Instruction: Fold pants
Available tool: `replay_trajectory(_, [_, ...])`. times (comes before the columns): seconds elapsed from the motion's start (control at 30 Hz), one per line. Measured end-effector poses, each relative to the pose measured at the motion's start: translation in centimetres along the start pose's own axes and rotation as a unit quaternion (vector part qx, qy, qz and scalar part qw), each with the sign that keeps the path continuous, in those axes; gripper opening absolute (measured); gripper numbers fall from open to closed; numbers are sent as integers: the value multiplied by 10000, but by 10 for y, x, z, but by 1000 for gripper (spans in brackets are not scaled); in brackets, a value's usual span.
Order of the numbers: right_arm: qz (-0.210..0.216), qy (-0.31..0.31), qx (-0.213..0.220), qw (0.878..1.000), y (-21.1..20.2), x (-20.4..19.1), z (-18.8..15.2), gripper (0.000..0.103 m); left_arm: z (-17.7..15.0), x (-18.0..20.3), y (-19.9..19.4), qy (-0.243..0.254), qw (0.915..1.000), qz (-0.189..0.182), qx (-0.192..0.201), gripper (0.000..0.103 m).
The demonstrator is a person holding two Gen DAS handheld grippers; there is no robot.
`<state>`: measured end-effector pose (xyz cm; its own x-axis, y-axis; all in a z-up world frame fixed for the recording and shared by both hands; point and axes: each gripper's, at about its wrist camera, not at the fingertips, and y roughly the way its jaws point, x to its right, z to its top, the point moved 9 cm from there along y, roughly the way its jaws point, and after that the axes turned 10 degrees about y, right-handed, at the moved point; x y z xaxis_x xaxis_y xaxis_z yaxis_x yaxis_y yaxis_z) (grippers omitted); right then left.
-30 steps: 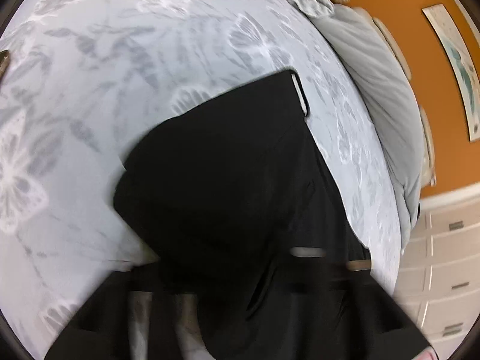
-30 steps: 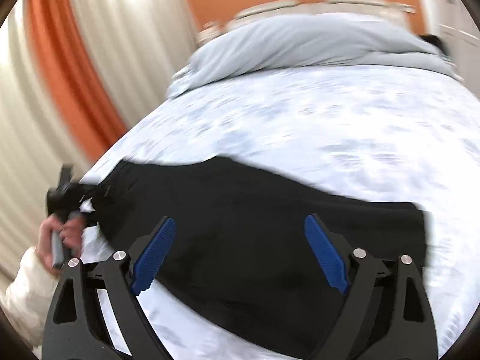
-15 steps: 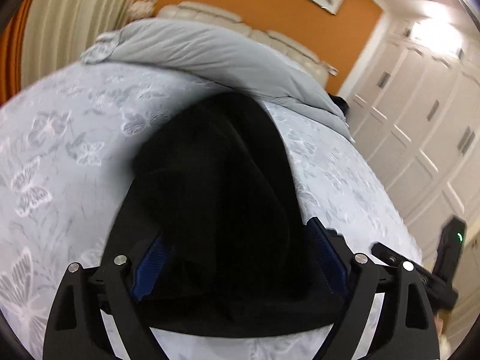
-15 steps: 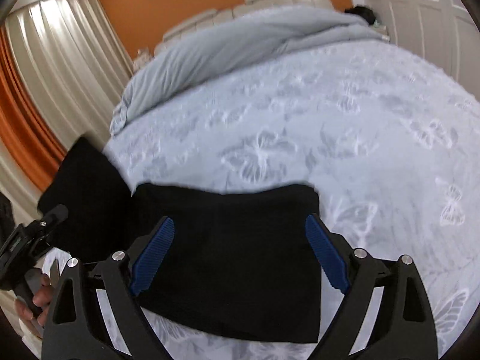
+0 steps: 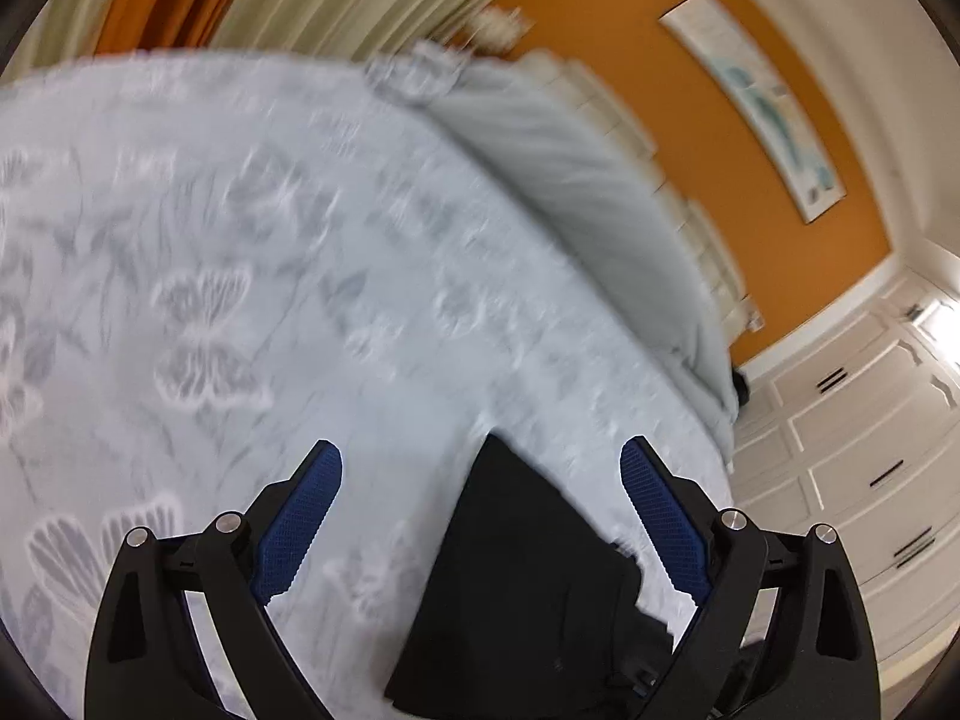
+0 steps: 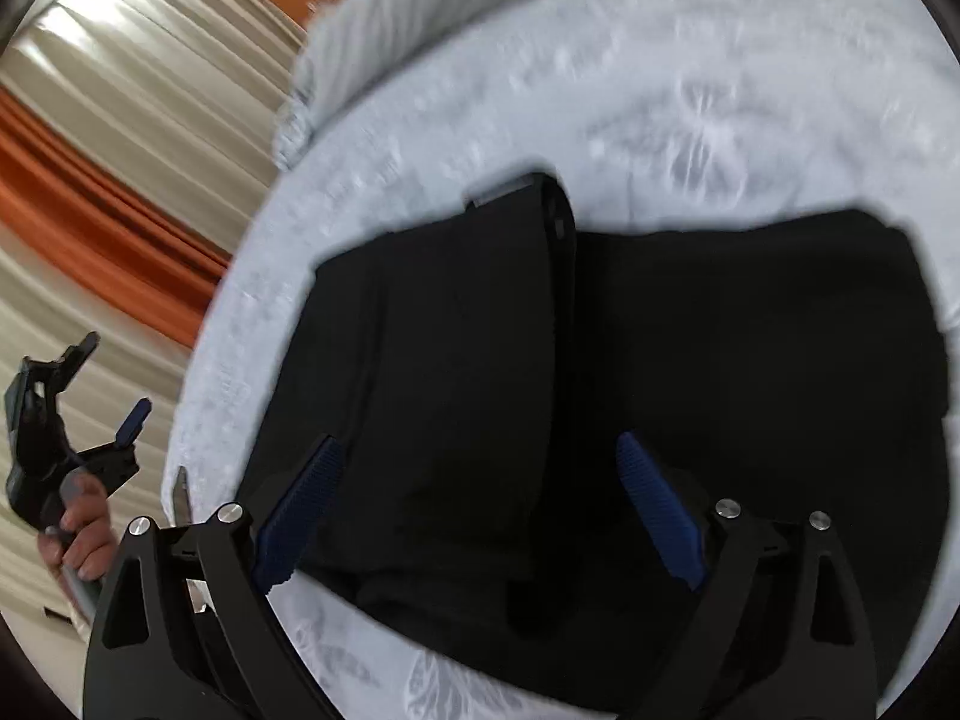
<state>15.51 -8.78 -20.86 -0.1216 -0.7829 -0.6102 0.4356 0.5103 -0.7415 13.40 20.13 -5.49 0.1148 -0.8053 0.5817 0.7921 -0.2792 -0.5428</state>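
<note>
Left gripper (image 5: 480, 468) jaws just opened wide, nothing between; black pants (image 5: 528, 588) corner lies below, bare bedsheet (image 5: 252, 252) ahead. Right gripper (image 6: 474, 456) jaws wide, unclamped, above folded pants, fold edge between the 2 pads.

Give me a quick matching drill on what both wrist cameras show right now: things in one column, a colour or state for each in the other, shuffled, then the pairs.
Things:
1. pants
2. left claw
3. wall
4. bedspread

Colour or state:
A. orange
B. pale with a butterfly print
C. black, lying folded on the bed
D. open, nothing between its pads

Pairs: 1-C, 2-D, 3-A, 4-B
</note>
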Motion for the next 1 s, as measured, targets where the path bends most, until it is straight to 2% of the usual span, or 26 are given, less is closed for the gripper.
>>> replay_trajectory(0.03, [-60,-143,133,9998,3,-4,-2,90,-3,-2,8,-29,9999,2,-169,92])
replay_trajectory(0.07, [-121,-339,141,9993,4,-9,-4,64,-5,-7,13,-12,9996,22,-272,92])
replay_trajectory(0.1, [-269,-582,119,9979,6,-14,-7,51,-6,-7,16,12,9994,58,-341,92])
replay_trajectory(0.13, [-174,-624,67,9979,6,-18,-8,34,-9,-8,19,65,9990,115,-417,92])
replay_trajectory(0.17, [116,-533,71,9985,0,-26,-8,28,-12,-9,22,118,9986,165,-491,92])
replay_trajectory(0.2, [227,-576,174,9979,-9,-35,-5,21,-13,-11,26,114,9984,178,-528,92])
replay_trajectory(0.27, [438,-869,590,9935,-46,-58,4,17,-17,-11,27,36,9980,118,-614,92])
replay_trajectory(0.33, [617,-1130,915,9874,-88,-71,9,16,-28,-9,26,91,9979,120,-633,92])
replay_trajectory(0.37, [507,-1262,1167,9838,-113,-68,12,16,-30,-7,26,172,9977,137,-635,92])
replay_trajectory(0.43, [143,-1383,1483,9791,-141,-50,16,16,-34,-1,28,311,9972,156,-658,92])
replay_trajectory(0.5, [-516,-1243,1601,9779,-149,-8,22,16,-41,3,33,388,9964,170,-734,92])
replay_trajectory(0.53, [-760,-1069,1451,9807,-142,18,22,18,-47,5,38,441,9955,200,-817,92])
replay_trajectory(0.63, [-1156,-443,495,9911,-102,83,9,36,-68,16,57,601,9914,251,-1132,92])
replay_trajectory(0.67, [-1137,-236,241,9929,-98,95,0,36,-73,19,61,638,9904,236,-1201,92])
replay_trajectory(0.73, [-946,-263,379,9944,-115,92,-4,37,-84,29,66,784,9884,169,-1290,92])
replay_trajectory(0.83, [-303,-327,658,9968,-157,74,-14,62,-96,52,63,1196,9834,-182,-1354,92])
replay_trajectory(0.93, [271,-313,268,9988,-154,57,-34,63,-115,82,52,1568,9713,-833,-1580,92])
replay_trajectory(1.0, [482,-267,-133,9984,-138,56,-56,62,-126,94,49,1792,9651,-967,-1646,92])
